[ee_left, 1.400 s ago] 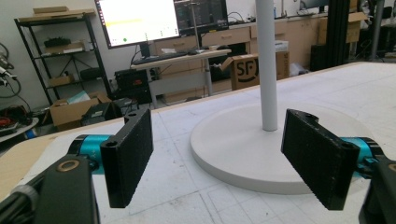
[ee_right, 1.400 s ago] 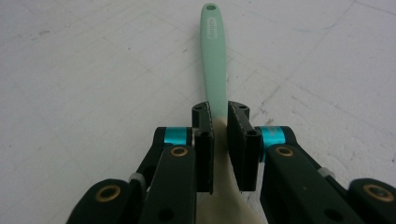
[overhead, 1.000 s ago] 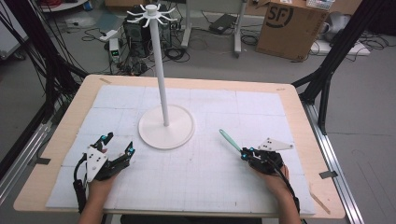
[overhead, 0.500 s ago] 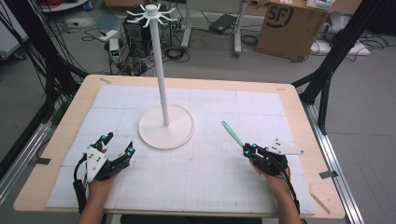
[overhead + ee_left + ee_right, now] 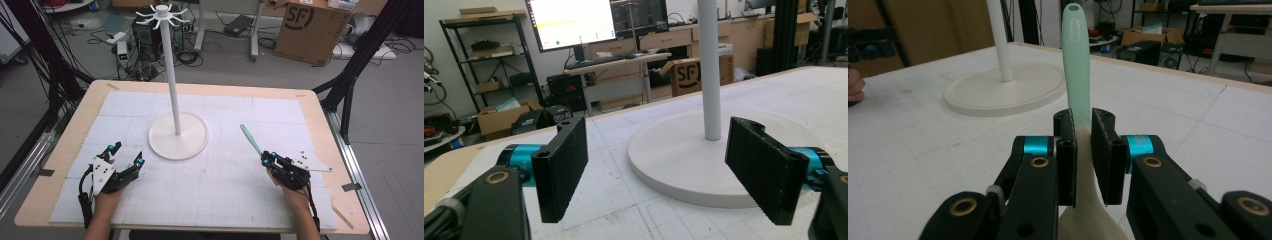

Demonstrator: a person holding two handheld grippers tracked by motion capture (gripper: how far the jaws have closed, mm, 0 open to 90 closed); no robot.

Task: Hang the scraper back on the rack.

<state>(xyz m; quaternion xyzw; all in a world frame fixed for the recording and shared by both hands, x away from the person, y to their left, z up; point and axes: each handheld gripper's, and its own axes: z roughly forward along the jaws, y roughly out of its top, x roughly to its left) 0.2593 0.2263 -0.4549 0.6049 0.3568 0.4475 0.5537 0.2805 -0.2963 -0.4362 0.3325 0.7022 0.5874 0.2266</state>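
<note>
Since a second ago, the right gripper (image 5: 266,161) has shifted a little to the right and toward the person, carrying the mint-green spatula (image 5: 250,139) with it; the left gripper (image 5: 126,155) rests where it was.

On the high view, the right gripper sits at the near right of the worktop (image 5: 310,102), held by the person's right hand (image 5: 295,192). Its jaws are closed on the spatula, whose green handle sticks out ahead of them, pointing up and away toward the far side of the worktop. On the right gripper view, the handle (image 5: 1077,60) rises between the two black jaws, with a hole near its tip, and the pale cream blade end runs down between the jaws toward the camera.

The left gripper lies at the near left, held by the left hand (image 5: 107,197). Its jaws stand wide apart with nothing between them. On the left gripper view, the two black pads (image 5: 561,167) frame the white stand (image 5: 709,70).

That stand (image 5: 173,80) has a round flat base (image 5: 178,136) resting on the white gridded mat (image 5: 230,200) near the middle of the worktop, a thin upright pole, and a ring of short hooks (image 5: 161,13) at the top. The spatula's tip is to the right of the base, apart from it.
</note>
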